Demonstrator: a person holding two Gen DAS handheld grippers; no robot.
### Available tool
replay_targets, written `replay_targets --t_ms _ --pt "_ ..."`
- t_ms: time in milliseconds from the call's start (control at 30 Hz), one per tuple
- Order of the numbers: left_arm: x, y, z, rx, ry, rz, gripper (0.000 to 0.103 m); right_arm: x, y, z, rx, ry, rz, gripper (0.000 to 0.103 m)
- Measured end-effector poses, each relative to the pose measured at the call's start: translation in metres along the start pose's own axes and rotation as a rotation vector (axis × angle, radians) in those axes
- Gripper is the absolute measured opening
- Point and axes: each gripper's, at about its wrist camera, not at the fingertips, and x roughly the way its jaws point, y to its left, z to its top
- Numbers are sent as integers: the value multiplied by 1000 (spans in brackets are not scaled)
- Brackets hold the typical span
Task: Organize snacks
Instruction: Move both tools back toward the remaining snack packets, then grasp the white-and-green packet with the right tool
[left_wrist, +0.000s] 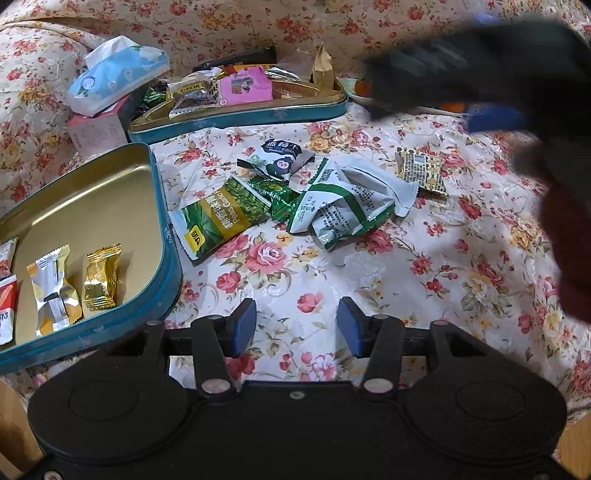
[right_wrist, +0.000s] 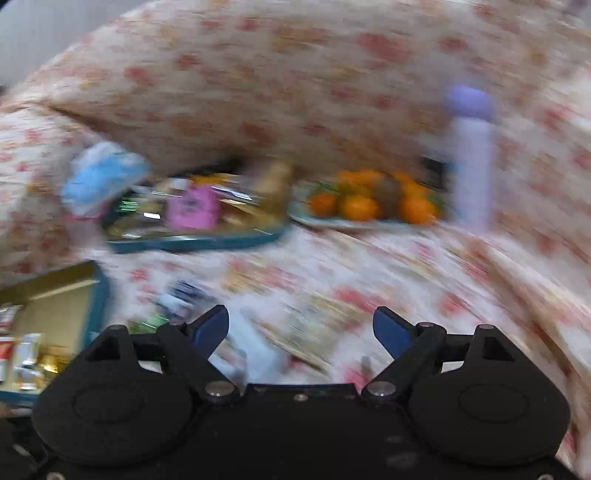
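The left gripper (left_wrist: 297, 325) hangs with its fingers apart and empty over the floral cloth (left_wrist: 424, 266). The right gripper (right_wrist: 301, 326) is also spread, nothing between its fingers. Left of the snack pile (left_wrist: 295, 195), the near tin (left_wrist: 162, 236) holds four wrapped snacks, two cut off by the edge. The pile has about six packets, overlapping and hard to count. Beyond it, the far tin (left_wrist: 236, 116) is crowded. The right wrist view is blurred; oranges (right_wrist: 369, 203) show there.
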Motion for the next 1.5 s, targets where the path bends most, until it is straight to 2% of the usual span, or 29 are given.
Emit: replay_targets --t_ms 133,233,467,633,700,833,1100,1133,1167,1200,1333,1500 --pt "-1 -1 -2 -11 -13 5 57 31 30 20 -101 55 126 89" --pt "-2 -1 -3 -14 -18 5 57 58 61 29 -213 99 180 89" --pt "-3 -2 -5 -11 -25 1 57 104 103 17 -445 207 187 89" --pt "-5 -1 -6 -11 -23 -7 57 105 93 2 -535 242 137 88" --pt "-6 -2 -7 -10 -26 -7 57 99 80 -2 -509 257 136 88" --pt "-7 -3 -8 -7 -29 -1 57 84 47 -8 -451 256 71 88" --pt "-7 -4 -8 1 -30 6 57 51 -12 -28 -208 250 5 87" --pt "-7 -5 -8 6 -32 10 57 44 -17 -31 -181 233 8 85" --pt "-8 -6 -9 11 -35 13 57 36 -21 -33 -165 209 4 78" --pt "-7 -5 -9 14 -36 16 57 30 -22 -34 -152 184 -3 77" --pt "-8 -6 -8 17 -37 23 57 0 -32 -39 -51 85 -25 77" --pt "-7 -6 -8 10 -35 19 57 -19 -31 -47 -8 70 -35 79"
